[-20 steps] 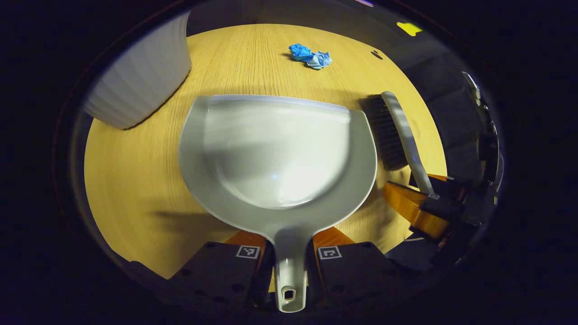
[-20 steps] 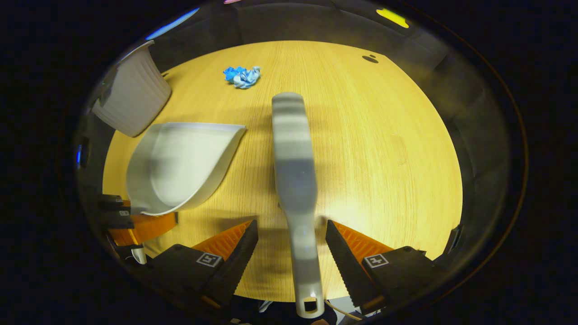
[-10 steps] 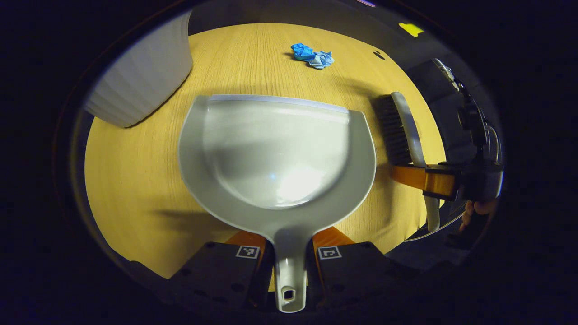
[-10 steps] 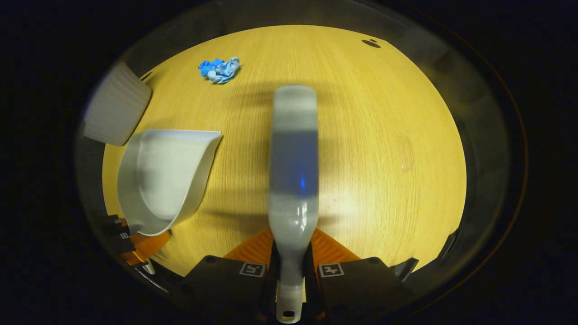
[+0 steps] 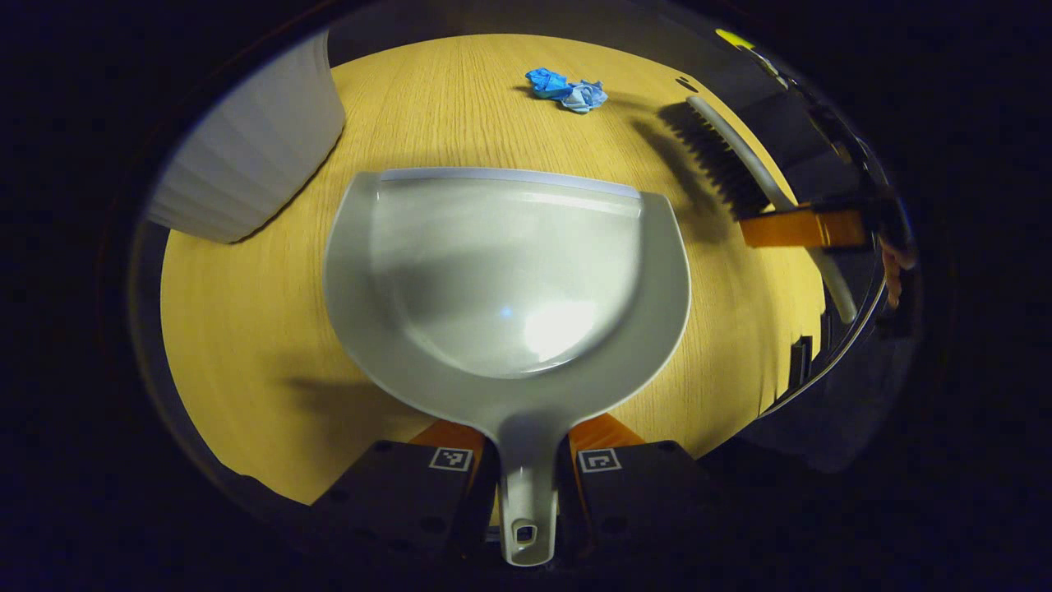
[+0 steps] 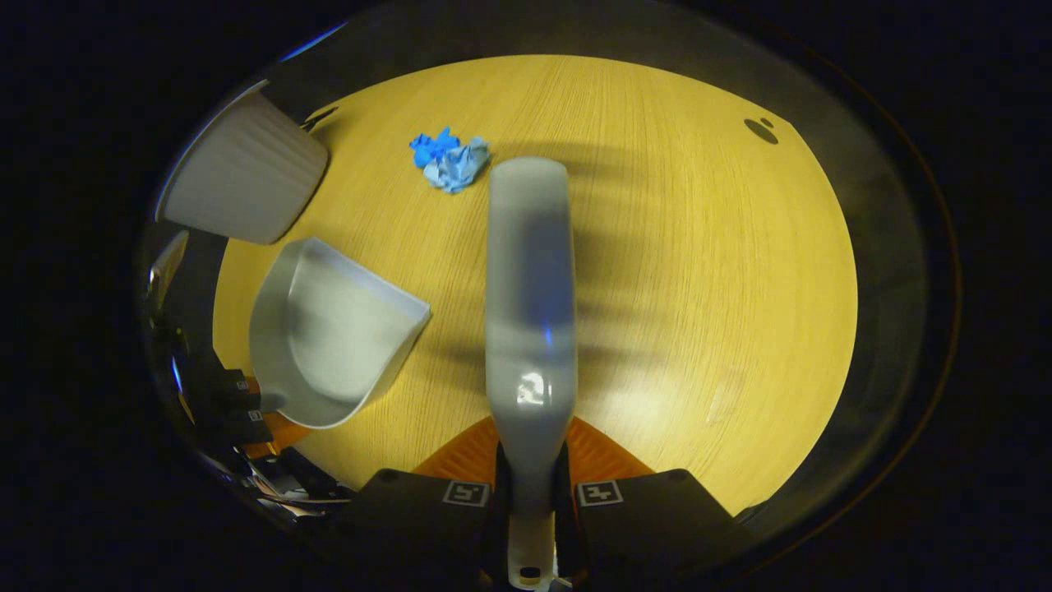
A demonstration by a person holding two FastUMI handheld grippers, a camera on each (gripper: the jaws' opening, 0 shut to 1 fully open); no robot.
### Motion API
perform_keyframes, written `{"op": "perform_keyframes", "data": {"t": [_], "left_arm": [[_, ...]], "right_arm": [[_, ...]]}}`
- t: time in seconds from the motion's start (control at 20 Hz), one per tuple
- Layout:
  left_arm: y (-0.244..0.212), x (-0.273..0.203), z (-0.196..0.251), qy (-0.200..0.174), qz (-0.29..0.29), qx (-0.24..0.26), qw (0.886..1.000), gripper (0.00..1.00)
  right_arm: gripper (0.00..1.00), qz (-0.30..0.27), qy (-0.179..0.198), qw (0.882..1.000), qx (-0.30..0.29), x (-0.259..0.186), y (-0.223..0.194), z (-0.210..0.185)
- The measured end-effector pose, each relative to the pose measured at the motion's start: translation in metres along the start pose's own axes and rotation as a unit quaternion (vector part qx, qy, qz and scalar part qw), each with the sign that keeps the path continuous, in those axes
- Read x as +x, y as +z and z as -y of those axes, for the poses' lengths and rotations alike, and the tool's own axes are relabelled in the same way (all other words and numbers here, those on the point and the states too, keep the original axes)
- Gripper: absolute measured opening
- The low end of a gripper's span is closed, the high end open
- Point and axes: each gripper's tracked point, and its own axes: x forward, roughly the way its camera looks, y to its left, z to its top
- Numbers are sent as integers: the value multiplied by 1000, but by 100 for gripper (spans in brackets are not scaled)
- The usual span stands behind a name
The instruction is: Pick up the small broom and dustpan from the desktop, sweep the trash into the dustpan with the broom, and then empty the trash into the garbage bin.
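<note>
**Both tools gripped, one wad of trash waiting on the desk**

In the left gripper view, one white ribbed bin (image 5: pixel 251 152) is standing at the far left on the wooden desk (image 5: pixel 238 329). Beside it, mid-frame, one grey dustpan (image 5: pixel 505 279) is lying flat on the desk with its open lip facing away, toward the far edge. The left gripper (image 5: pixel 526 464) is sitting at the pan's near end, its two fingers pressing together on the handle from either side, so the pan is stretching straight out ahead of it. Beyond the lip, well apart from it, one blue crumpled wad (image 5: pixel 567 89) is lying on the desk. Farther right, one broom (image 5: pixel 727 156) is hanging tilted above the desk, dark bristles facing left and down; the right gripper (image 5: pixel 801 228) is pinching its handle, and a few fingertips of a hand (image 5: pixel 894 271) are showing at the edge.

In the right gripper view, the bin (image 6: pixel 242 181) is again standing at the left, with the dustpan (image 6: pixel 333 337) just below it, its lip angled toward the centre, and the left gripper (image 6: pixel 238 403) is showing dimly at its handle. The wad (image 6: pixel 452 160) is lying just left of the broom's far tip. The broom (image 6: pixel 528 304) is running up the middle, seen from its smooth back, with its bristles hidden here. The right gripper (image 6: pixel 528 493) is clamping its narrow handle between both fingers. This view is also showing a dark spot (image 6: pixel 761 130) on the desk at the upper right.
</note>
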Motion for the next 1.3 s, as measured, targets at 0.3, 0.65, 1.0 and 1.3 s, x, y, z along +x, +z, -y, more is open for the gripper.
{"op": "perform_keyframes", "data": {"t": [0.3,0.65,1.0,1.3], "left_arm": [[27,-9,-25,27,-26,58,998,31],[56,-6,-46,42,-52,120,991,31],[65,-5,-53,44,-62,141,987,30],[73,-1,-48,21,-30,156,987,30]], "right_arm": [[24,-2,-51,989,-140,14,90,36],[24,-22,-67,968,-239,49,176,41],[24,-47,-30,951,-305,66,166,2],[24,-118,57,904,-407,49,81,-50]]}}
